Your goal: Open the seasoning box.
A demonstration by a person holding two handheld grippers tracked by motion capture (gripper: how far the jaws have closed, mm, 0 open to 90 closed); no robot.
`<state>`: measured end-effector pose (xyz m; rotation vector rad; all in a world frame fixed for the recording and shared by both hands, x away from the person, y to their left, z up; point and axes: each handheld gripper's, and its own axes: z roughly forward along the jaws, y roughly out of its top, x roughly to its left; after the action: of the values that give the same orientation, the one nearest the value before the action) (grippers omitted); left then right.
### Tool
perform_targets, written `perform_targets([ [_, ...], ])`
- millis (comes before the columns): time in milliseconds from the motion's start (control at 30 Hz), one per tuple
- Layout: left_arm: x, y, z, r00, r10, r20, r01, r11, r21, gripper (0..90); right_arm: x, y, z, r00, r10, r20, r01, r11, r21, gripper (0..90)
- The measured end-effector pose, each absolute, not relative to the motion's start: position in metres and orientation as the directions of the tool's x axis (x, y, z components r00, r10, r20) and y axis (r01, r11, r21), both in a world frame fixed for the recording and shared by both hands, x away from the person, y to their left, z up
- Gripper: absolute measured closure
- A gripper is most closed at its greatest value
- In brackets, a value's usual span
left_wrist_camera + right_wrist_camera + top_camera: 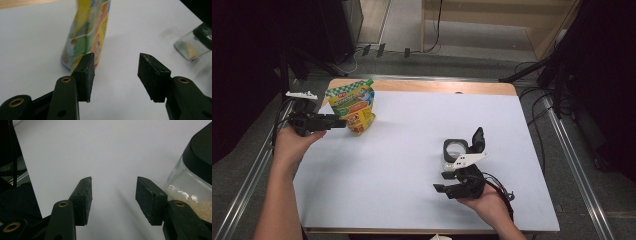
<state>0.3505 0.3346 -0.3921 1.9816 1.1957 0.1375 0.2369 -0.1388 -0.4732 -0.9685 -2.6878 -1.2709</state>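
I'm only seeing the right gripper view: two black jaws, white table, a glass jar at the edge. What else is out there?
Observer: A colourful standing pouch stands at the table's far left corner, upright.
Operator: Is anyone near it?
Observer: Yes, the left gripper is right beside it, jaws apart, with the pouch just beyond one jaw, not between them.
Operator: And my jar, where does it sit on the table?
Observer: The glass jar stands right of the middle, just beyond the right gripper, whose jaws are open and hold nothing.
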Motion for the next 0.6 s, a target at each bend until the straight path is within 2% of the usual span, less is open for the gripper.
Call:
perform_targets([
  [267, 0.357, 0.35, -0.387, 0.498, 0.828, -0.256, 0.696, -0.206, 0.688, 46.9, 0.234, -0.141, -0.475, -0.8, 0.537, 0.266, 0.547, 0.471, 0.692, 48.2],
  [600, 0.375, 0.332, -0.391, 0.506, 0.833, -0.224, 0.683, -0.228, 0.694, 50.5, 0.231, -0.146, -0.476, -0.788, 0.554, 0.267, 0.557, 0.459, 0.692, 48.2],
])
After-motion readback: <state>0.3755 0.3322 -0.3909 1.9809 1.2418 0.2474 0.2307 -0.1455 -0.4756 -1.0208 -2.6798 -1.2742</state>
